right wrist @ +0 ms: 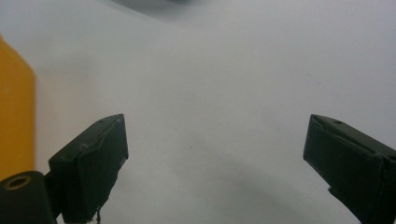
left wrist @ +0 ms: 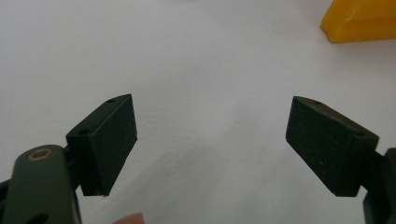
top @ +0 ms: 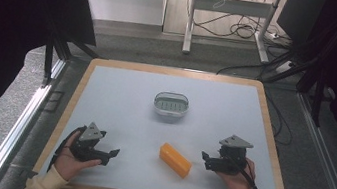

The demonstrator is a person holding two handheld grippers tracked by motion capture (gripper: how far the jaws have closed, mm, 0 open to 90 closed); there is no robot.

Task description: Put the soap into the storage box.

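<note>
Bench (top: 120,97) surface, pale grey with a wooden rim, is spreading out in front of you and carrying everything you are working with. Beyond its far edge, dark floor and a tangle of cables (top: 237,30) are showing around the legs of a metal frame (top: 230,5). Near the middle of the bench, toward the far side, an oval metal basket (top: 171,106) is sitting upright, well apart from both of your hands. Closer to you, an orange block (top: 175,160) is lying flat on the bench at a slant, between your two grippers and touching neither. You are holding the left gripper (top: 115,152) low over the bench at the near left, its jaws pointing toward the block; in the left gripper view its jaws are standing wide apart with bare bench between them, and one corner of the block (left wrist: 359,21) is peeking in at the upper right. You are holding the right gripper (top: 204,158) at the near right, just beside the block's near end, jaws pointing left toward it; in the right gripper view those jaws are also gaping wide with nothing between them, and the block (right wrist: 16,116) is showing as a blurred orange slab along the left edge.
</note>
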